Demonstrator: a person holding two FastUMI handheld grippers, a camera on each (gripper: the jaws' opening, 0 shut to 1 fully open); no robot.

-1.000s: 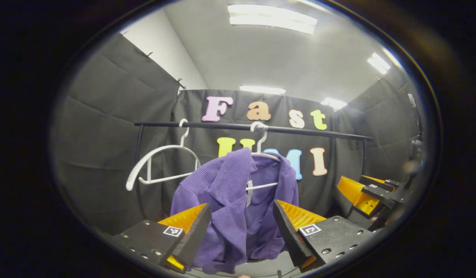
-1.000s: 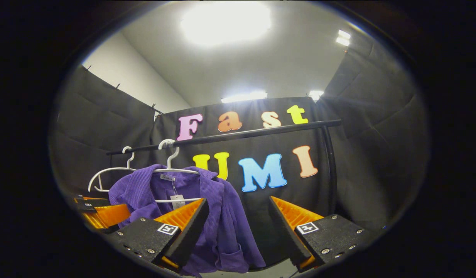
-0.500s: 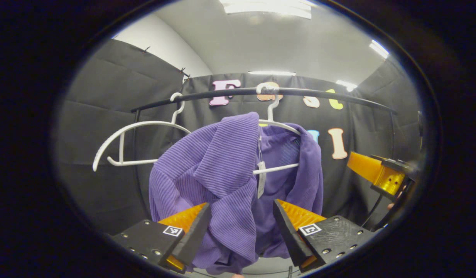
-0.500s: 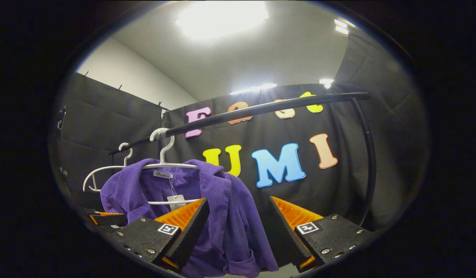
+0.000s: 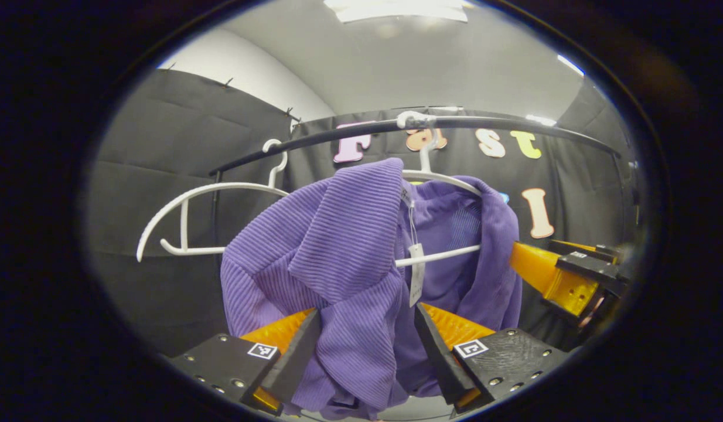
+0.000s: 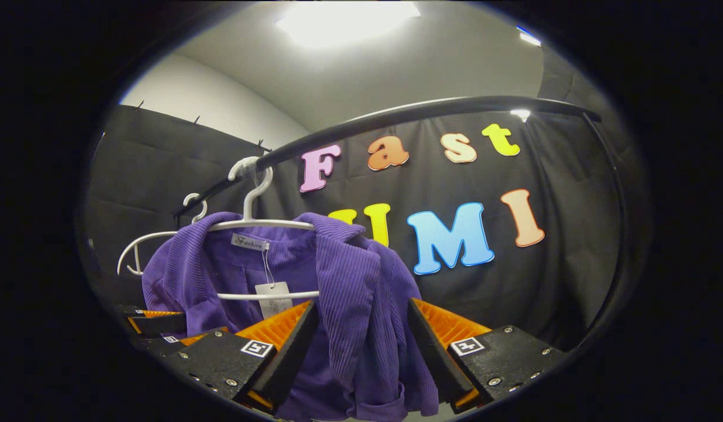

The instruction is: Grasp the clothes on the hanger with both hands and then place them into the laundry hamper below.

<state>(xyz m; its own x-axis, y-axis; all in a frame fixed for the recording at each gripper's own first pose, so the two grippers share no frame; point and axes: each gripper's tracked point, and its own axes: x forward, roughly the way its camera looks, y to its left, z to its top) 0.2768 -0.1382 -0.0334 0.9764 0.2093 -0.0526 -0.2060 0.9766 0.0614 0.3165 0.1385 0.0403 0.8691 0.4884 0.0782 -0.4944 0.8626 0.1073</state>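
A purple ribbed shirt [image 5: 338,258] [image 6: 350,299] hangs on a white hanger [image 5: 437,176] [image 6: 250,223] from a black rail [image 5: 484,122] [image 6: 408,114]. In the left gripper view my left gripper [image 5: 364,346] is open, its fingers on either side of the shirt's left front panel. My right gripper [image 6: 361,343] is open too, with the shirt's right front panel between its fingers in the right gripper view. The right gripper [image 5: 563,275] also appears at the right of the left gripper view, beside the shirt. At the lower left of the right gripper view sits the left gripper [image 6: 153,325].
An empty white hanger [image 5: 186,217] [image 6: 142,252] hangs on the rail to the left of the shirt. A paper tag [image 5: 417,272] [image 6: 273,296] dangles from the collar. The rail's upright post [image 6: 616,234] stands at the right.
Both grippers have moved closer to the shirt and rail; the shirt now looms larger, with a front panel between each gripper's open fingers.
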